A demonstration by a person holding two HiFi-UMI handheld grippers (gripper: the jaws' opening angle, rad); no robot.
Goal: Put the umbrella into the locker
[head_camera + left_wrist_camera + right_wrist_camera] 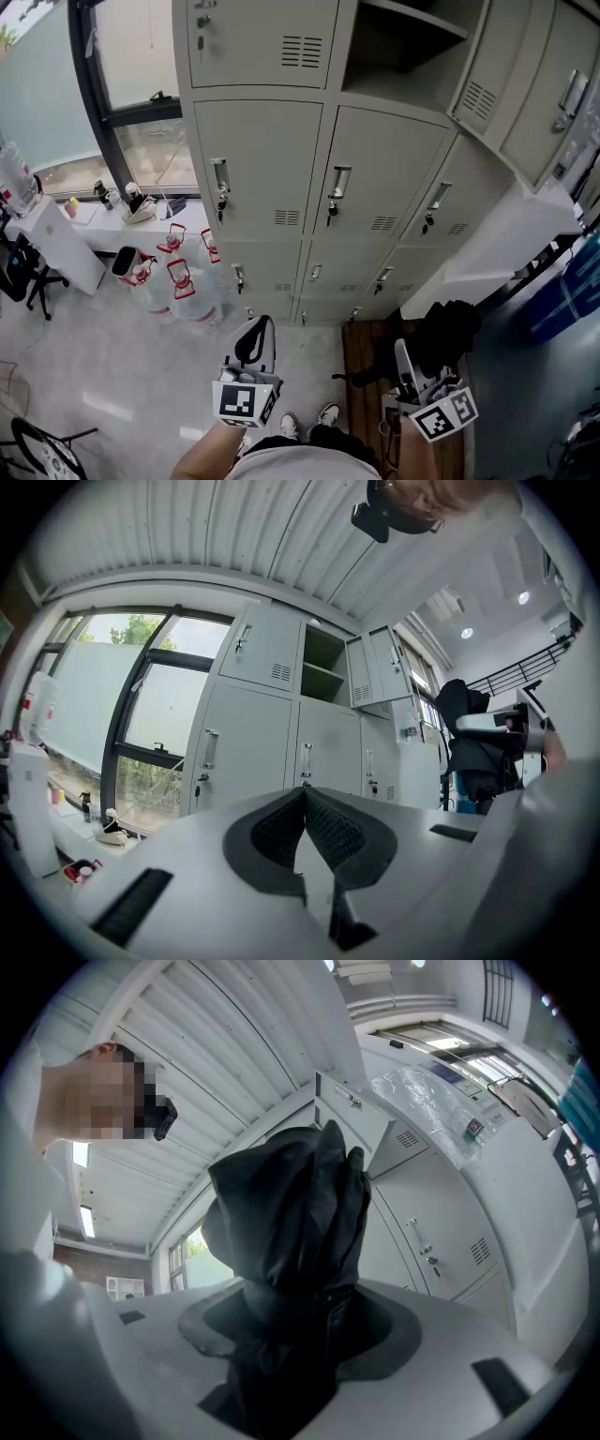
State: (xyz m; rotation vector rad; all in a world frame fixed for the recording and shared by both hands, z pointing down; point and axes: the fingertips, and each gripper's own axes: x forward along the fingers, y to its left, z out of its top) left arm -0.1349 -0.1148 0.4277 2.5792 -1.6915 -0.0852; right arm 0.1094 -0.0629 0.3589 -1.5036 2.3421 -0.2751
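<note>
Facing the lockers (281,169), the person stands close to them. One compartment (403,42) is open in the top row, above the middle column, and its door (487,84) is swung out to the right. The umbrella (291,1241), black and folded, is not inside yet. It sits between the jaws of the right gripper (417,372), which are fairly wide and press on its bundled cloth, low before the right side of the lockers. The left gripper (305,803) has its jaws closed together on nothing. The step in hand seems to be the lift to the compartment. To do it well, raise the umbrella high, aim its end straight into the opening, keep clear of the door edge, and let go only when the shelf carries it.
</note>
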